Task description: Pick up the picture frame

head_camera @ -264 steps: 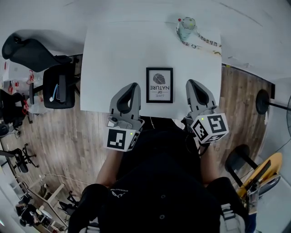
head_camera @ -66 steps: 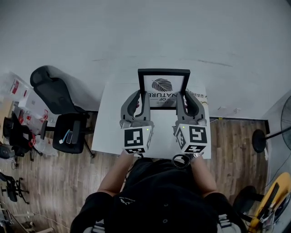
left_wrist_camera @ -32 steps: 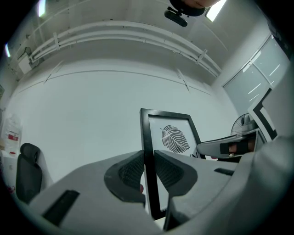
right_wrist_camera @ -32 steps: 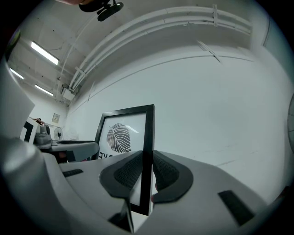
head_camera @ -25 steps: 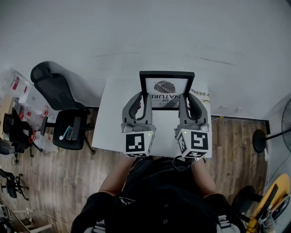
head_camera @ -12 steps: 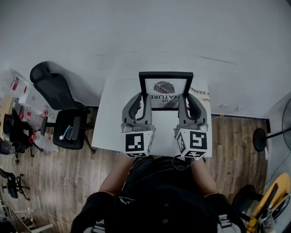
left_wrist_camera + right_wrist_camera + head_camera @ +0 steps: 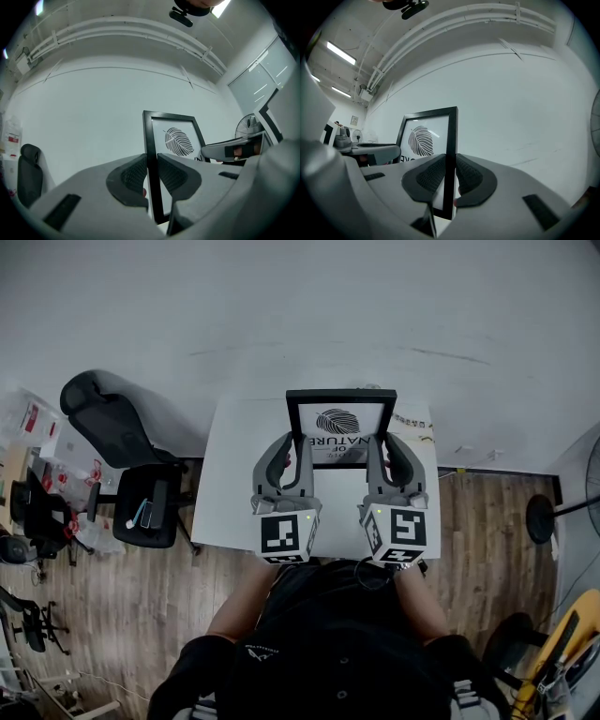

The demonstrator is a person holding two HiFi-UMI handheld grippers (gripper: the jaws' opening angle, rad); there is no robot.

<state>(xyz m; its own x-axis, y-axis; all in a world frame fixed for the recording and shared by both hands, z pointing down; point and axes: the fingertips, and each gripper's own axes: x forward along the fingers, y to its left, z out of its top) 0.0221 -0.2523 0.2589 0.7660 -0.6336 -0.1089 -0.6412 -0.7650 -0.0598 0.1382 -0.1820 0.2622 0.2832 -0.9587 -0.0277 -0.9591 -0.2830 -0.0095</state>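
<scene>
Lifted since earlier, picture frame (image 7: 339, 420) — left gripper (image 7: 294, 442) and right gripper (image 7: 382, 442) fingers grasp its sides; lower corners hidden.

I'm reading NATURE in dark capitals on the print in the picture frame (image 7: 339, 427), just under the leaf drawing. The fainter line below it is too small for me. The left gripper (image 7: 295, 442) has a black-and-white square marker on its cube (image 7: 284, 533), and the right gripper (image 7: 376, 442) has another on its own, with no letters on either. The printed strip (image 7: 413, 420) at the table's (image 7: 230, 479) far right corner is unreadable.
</scene>
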